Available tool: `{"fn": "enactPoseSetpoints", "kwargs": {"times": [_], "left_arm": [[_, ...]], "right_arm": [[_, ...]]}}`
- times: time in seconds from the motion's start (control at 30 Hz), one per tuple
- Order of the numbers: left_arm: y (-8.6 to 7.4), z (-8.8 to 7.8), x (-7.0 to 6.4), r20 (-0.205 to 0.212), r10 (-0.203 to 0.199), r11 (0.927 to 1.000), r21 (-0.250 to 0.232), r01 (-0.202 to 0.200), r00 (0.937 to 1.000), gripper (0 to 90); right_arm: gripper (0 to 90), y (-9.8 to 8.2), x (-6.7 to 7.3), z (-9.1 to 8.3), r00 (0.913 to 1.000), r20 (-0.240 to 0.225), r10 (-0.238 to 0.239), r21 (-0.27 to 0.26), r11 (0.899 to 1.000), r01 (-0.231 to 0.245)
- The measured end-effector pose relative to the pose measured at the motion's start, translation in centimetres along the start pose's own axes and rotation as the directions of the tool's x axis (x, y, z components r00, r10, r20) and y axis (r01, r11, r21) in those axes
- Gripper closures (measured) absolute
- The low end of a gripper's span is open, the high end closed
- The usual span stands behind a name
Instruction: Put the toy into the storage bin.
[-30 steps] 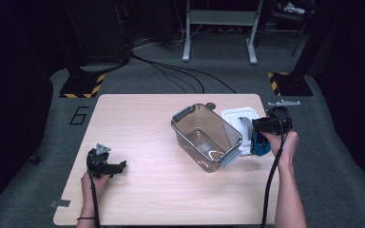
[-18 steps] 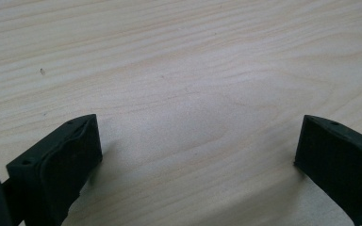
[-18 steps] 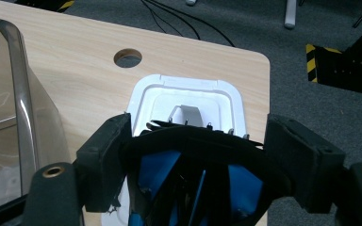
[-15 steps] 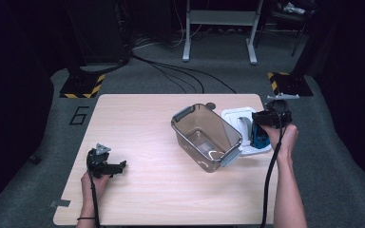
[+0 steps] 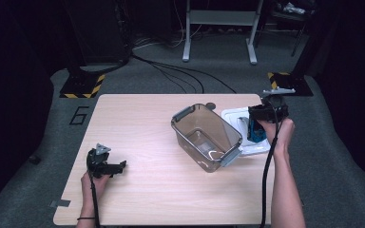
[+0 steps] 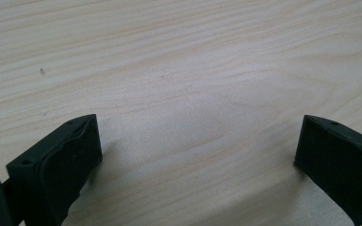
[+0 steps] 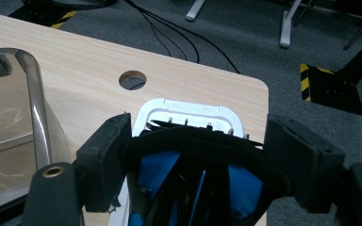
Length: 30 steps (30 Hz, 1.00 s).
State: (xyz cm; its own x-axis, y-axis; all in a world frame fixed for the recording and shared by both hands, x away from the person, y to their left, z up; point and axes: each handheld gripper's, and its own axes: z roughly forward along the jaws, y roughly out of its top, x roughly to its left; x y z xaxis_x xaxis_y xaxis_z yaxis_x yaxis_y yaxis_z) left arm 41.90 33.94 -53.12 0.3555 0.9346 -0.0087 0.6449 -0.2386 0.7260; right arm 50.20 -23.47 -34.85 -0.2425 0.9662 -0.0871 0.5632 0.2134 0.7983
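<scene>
- Right hand-held gripper point(image 5: 258, 127): held near the bench's right edge; in the right gripper view point(image 7: 195, 146) its jaws are partly closed on a black-and-blue object point(image 7: 193, 176), one jaw pressed against each side of the object's black rim.
- Black-and-blue object point(image 5: 255, 130): clamped in the right hand-held gripper above the white lid, toward the far right corner of the bench; what kind of object it is cannot be told.
- White lid point(image 5: 240, 118): lies flat on the bench by the right edge, directly under the held object; its rounded far rim point(image 7: 188, 107) shows past the jaws.
- Clear container point(image 5: 206, 137): stands upright and empty just left of the lid, with grey latches at its ends; its wall point(image 7: 33, 101) lies beside the right hand-held gripper.
- Round hole point(image 7: 132, 80): cut in the bench top beyond the lid, near the far edge.
- Left hand-held gripper point(image 5: 116, 167): rests near the bench's near left corner, well apart from the container; its jaws point(image 6: 195, 150) stand wide open with bare wood between them.
- Bench point(image 5: 138, 123): light wood top.
</scene>
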Motion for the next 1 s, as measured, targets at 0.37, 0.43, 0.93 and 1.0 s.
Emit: {"fn": "enactPoseSetpoints", "kwargs": {"times": [0.37, 0.43, 0.93, 1.0], "left_arm": [[0.0, 0.0, 0.0, 0.0, 0.0, 1.0, 0.0, 0.0, 1.0, 1.0], [0.0, 0.0, 0.0, 0.0, 0.0, 1.0, 0.0, 0.0, 1.0, 1.0], [0.0, 0.0, 0.0, 0.0, 0.0, 1.0, 0.0, 0.0, 1.0, 1.0], [0.0, 0.0, 0.0, 0.0, 0.0, 1.0, 0.0, 0.0, 1.0, 1.0]], "right_arm": [[24.8, 1.5, 0.9, -0.7, 0.9995, -0.004, -0.032, -0.031, 0.999, 0.032], [24.8, 1.7, 1.1, -0.8, 0.9994, -0.006, -0.033, -0.03, 0.999, 0.033], [24.8, 4.5, 2.8, -2.6, 0.9961, -0.017, -0.087, -0.092, 0.992, 0.085], [24.8, 4.8, 3.1, -2.9, 0.9954, -0.024, -0.093, -0.097, 0.991, 0.09]]}}
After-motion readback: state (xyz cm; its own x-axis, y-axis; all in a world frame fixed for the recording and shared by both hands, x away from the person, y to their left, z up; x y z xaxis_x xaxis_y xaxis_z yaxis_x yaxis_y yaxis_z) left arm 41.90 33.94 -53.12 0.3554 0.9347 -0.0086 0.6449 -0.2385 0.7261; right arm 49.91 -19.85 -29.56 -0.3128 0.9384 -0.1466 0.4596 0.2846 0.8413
